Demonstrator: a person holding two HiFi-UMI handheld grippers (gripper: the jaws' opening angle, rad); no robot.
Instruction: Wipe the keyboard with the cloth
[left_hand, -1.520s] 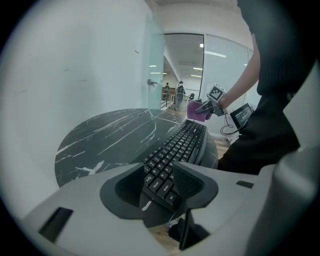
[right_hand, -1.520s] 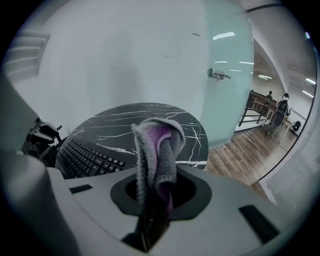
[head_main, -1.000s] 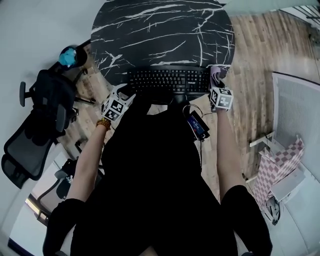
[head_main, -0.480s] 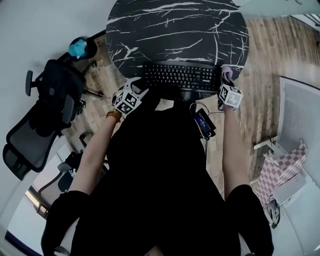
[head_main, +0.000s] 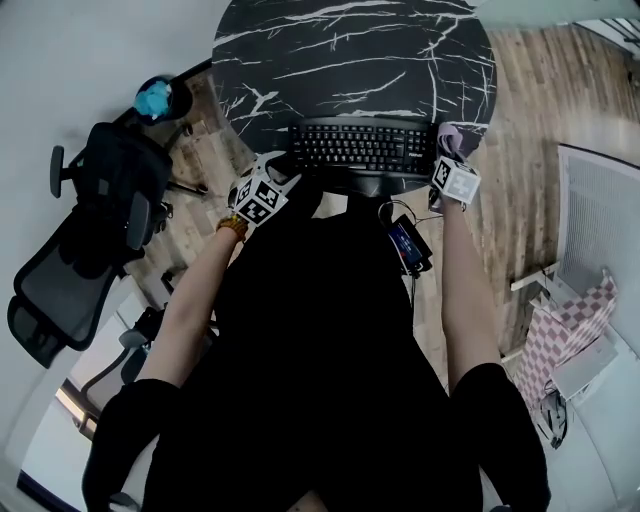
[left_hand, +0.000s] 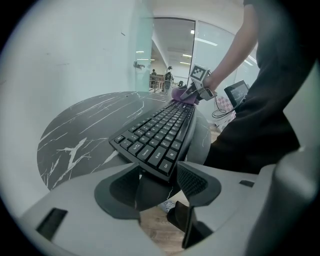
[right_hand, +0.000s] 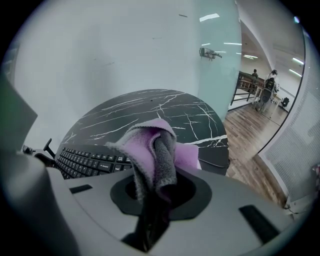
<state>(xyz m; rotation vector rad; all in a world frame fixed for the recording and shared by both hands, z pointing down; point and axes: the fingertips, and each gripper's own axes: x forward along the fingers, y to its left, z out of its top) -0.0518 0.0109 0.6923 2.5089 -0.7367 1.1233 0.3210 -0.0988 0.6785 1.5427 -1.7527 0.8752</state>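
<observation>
Head view, left to right:
- Office chair sat at 9 o'clock from the person, close to the left arm, with a blue-topped thing at 10 o'clock by the table rim. Room on that side was tight.
- Left gripper was at 11 o'clock, at the keyboard's left end. It was released: jaws spread, with the keyboard's near corner at their mouth and no pad seen pressing on it.
- Keyboard lay at 12 o'clock, along the near rim of the round marble table. The whole tabletop beyond it was bare, so there was room toward 12.
- A phone hung at the person's front, at 1 o'clock.
- Right gripper was clenched on the purple cloth. The cloth sat at the keyboard's right end, just inside the table's rim.
- Wood floor lay open at 2 o'clock. A white slatted panel closed off 3 o'clock.

Versus a second earlier:
- The camera had shifted, so table and keyboard sat further right in frame.
- Left gripper stayed at the left end.
- Right gripper kept the cloth at the right end, nudged slightly toward the far corner, and its marker cube had rolled a bit.
</observation>
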